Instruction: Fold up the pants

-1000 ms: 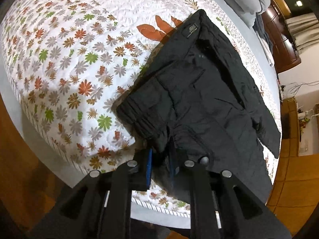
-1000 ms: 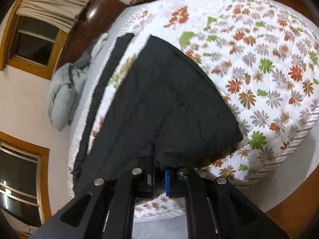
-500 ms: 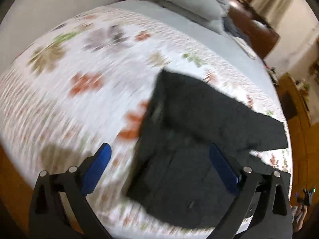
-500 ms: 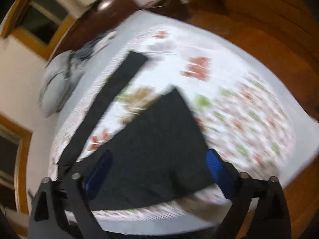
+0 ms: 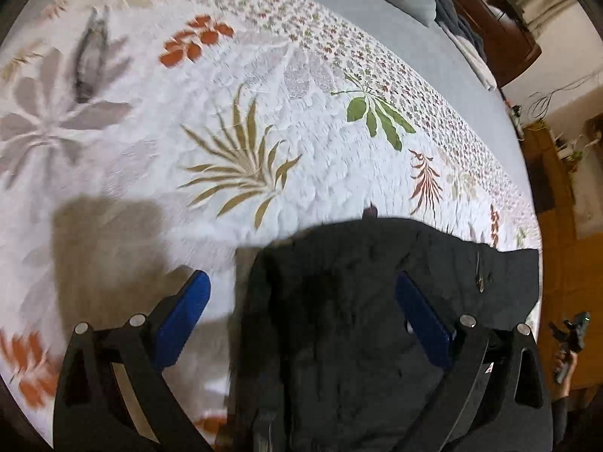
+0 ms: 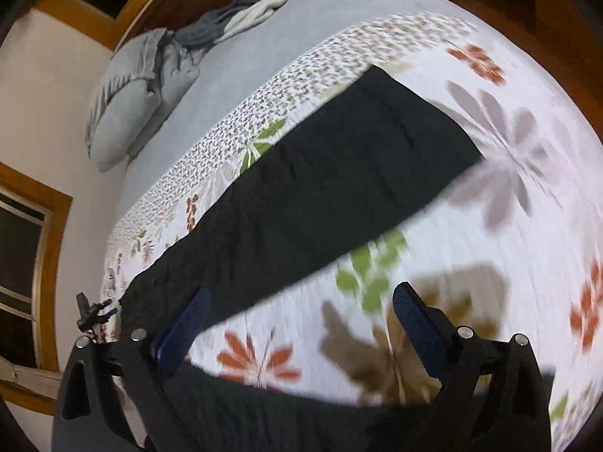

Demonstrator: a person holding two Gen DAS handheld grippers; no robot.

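Black pants (image 5: 377, 301) lie spread on a floral quilt (image 5: 233, 120), seen from two hand-held grippers above the bed. The left wrist view shows a bunched, wrinkled end of the garment directly below the left gripper (image 5: 303, 316), whose blue-padded fingers (image 5: 181, 312) stand wide apart and hold nothing; the cloth fills the space between them and runs toward the quilt's right edge. Only the right wrist view shows the garment at length: a long dark band (image 6: 320, 196) crossing the quilt diagonally, with another dark fold along the bottom of the frame. The right gripper (image 6: 301, 324) is likewise spread wide and empty, its left finger over the band's lower edge, its right finger over bare quilt. Beyond the quilt, grey pillows (image 6: 139, 94) and a heap of grey and white clothes (image 6: 241, 19) sit by the wooden headboard (image 6: 150, 11). Gripper shadows fall on the quilt in both views. Motion blur softens much of the quilt's pattern.
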